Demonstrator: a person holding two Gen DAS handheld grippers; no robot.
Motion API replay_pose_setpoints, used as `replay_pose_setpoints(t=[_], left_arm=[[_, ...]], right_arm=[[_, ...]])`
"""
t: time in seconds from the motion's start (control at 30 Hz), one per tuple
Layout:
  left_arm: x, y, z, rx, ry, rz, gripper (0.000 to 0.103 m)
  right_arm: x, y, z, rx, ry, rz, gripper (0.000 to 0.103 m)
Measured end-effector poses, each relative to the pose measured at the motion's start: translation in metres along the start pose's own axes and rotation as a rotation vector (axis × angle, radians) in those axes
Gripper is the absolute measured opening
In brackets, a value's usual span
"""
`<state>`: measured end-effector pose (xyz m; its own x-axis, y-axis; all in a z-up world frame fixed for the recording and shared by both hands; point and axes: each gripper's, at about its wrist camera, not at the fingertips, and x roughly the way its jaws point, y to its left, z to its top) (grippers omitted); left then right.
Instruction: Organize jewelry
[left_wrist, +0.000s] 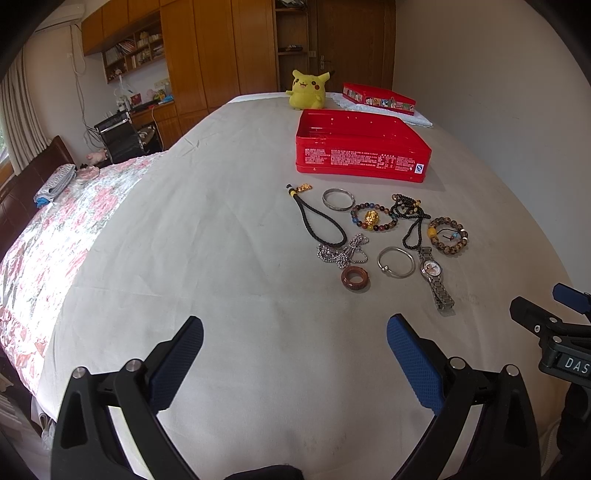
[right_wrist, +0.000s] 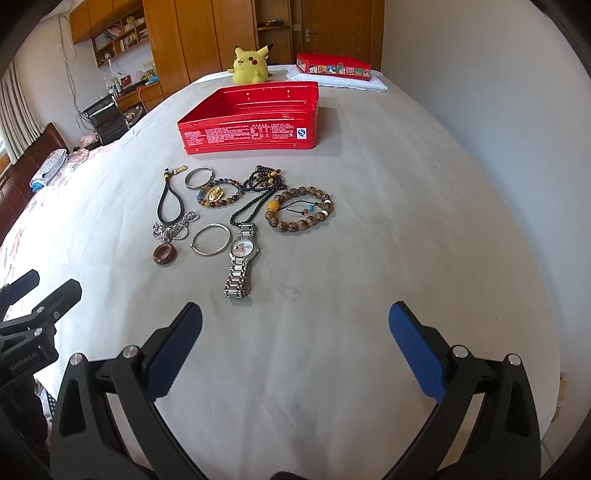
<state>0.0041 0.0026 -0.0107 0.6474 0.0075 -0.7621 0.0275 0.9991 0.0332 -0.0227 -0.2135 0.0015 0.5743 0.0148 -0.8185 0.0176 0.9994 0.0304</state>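
While both grippers hover over the grey bedsheet (right_wrist: 369, 229) with their blue-padded fingers spread wide and gripping nothing, the jewelry lies in a cluster on the near side of the open red tin (right_wrist: 251, 118). The steel wristwatch (right_wrist: 242, 258) is the piece farthest from the tin, just ahead of the right gripper (right_wrist: 295, 325). From the left gripper (left_wrist: 295, 339), the wooden ring (left_wrist: 355, 278) and silver bangle (left_wrist: 396, 261) sit ahead and rightward, nearer the tin.
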Motion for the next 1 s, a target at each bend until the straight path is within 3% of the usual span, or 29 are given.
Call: replay_pose_setpoints(t=[1.0], left_arm=[[0.006,-0.001,0.010,0.005,0.016,0.015,0.099]], right_arm=[[0.013,0.000,0.011,-0.007,0.009,-0.004,0.100]])
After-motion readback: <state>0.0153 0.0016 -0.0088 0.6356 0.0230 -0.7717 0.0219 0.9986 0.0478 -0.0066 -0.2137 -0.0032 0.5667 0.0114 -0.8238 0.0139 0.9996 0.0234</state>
